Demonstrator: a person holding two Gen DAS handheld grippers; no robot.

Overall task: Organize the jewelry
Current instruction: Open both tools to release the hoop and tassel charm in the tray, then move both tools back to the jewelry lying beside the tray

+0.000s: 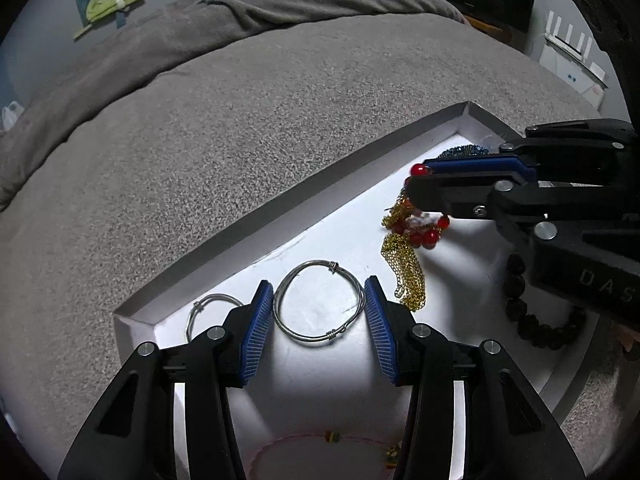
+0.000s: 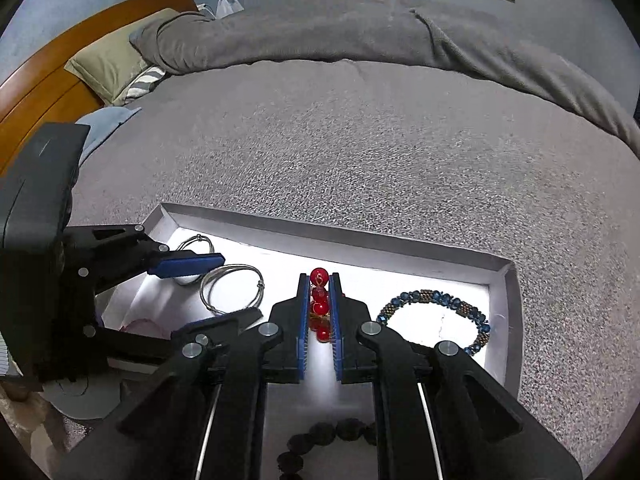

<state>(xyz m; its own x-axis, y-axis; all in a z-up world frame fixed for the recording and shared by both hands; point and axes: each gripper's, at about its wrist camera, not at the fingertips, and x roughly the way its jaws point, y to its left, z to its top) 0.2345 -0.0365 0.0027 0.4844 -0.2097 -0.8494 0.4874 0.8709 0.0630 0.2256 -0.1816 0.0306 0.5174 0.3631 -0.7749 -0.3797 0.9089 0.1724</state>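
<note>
Grey bedding (image 1: 248,128) covers the bed on which a shallow white tray (image 1: 304,208) is set, and everything is bent by the fisheye lenses. Nearest the left wrist camera, a pink cord (image 1: 320,438) with small coloured beads is cut off by the frame edge and half hidden under the left gripper (image 1: 319,309), whose blue pads are held wide apart on either side of a silver wire bangle (image 1: 319,301) without clearly touching it. A second silver bangle (image 1: 208,308) is partly hidden behind the left finger. A string of dark beads (image 1: 532,312) is largely covered by the right gripper (image 2: 320,304), on whose body only the letters "DAS" can be read before the frame cuts them off. That gripper is pressed together on a red bead strand (image 2: 320,300), with gold chains (image 1: 406,272) dangling beneath, their tangle being hard to make out. Farther off, a blue beaded bracelet (image 2: 436,312) lies in the tray's far corner. Beyond, a pillow (image 2: 108,68) and wooden headboard (image 2: 68,60) are seen.
</note>
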